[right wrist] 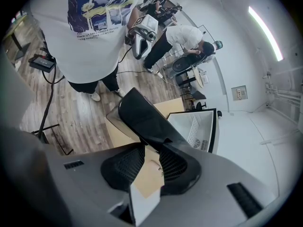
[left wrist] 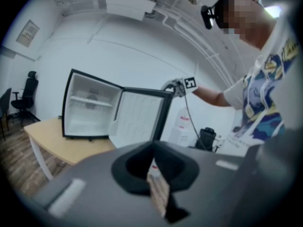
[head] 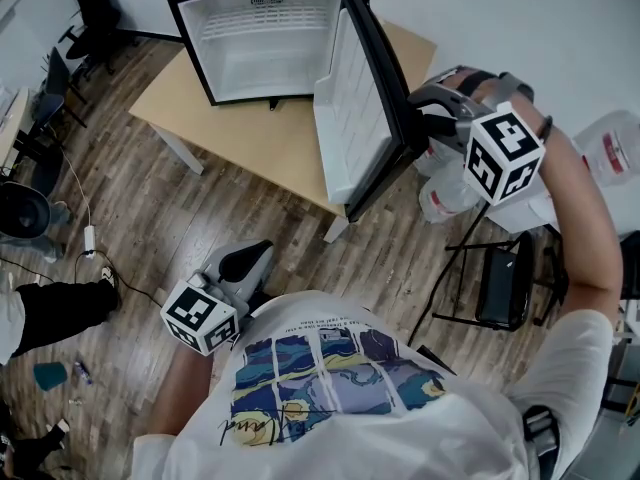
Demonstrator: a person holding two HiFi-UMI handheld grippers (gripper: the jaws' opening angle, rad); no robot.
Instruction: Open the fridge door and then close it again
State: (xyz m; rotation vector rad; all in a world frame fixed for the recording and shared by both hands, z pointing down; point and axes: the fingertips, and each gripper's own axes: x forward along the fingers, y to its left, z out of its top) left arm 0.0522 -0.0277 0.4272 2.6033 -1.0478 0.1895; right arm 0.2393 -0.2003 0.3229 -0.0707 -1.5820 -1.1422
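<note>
A small black fridge (head: 260, 43) with a bare white inside stands on a wooden table (head: 270, 148). Its door (head: 350, 108) hangs wide open toward me. My right gripper (head: 418, 128) is at the door's outer edge; in the right gripper view the black door (right wrist: 147, 119) runs in between the jaws of that gripper (right wrist: 151, 157), which are shut on it. My left gripper (head: 255, 258) hangs low by my body, away from the fridge. The left gripper view looks past its jaws (left wrist: 154, 167), which hold nothing, to the fridge (left wrist: 87, 110) and its door (left wrist: 139, 119).
A black folding stand (head: 495, 278) and water jugs (head: 450, 193) sit right of the table, below my right arm. Another person's leg (head: 50, 308) and a cable (head: 85, 238) are on the wooden floor at left. Office chairs (head: 95, 8) stand at the back left.
</note>
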